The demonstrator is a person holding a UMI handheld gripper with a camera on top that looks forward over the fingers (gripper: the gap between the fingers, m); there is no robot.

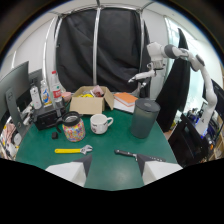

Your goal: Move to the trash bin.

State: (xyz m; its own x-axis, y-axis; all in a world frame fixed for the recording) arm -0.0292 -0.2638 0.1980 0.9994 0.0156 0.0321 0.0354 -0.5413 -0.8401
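A dark grey cylindrical trash bin (144, 117) stands on the green table (115, 155), beyond my fingers and to their right. My gripper (114, 172) is open, its two pale fingertips (75, 171) spread wide above the table's near edge with nothing between them. A black-handled knife (131, 155) lies just ahead of the right finger. A yellow-handled wrench (73, 149) lies just ahead of the left finger.
A white mug (100, 123) and a jar of coloured candy (73, 127) stand mid-table. Behind them are an open cardboard box (91, 100), an orange book (125, 99), bottles (56, 88) and a monitor (14, 89). A white robot arm (172, 56) stands at the far right before a black curtain.
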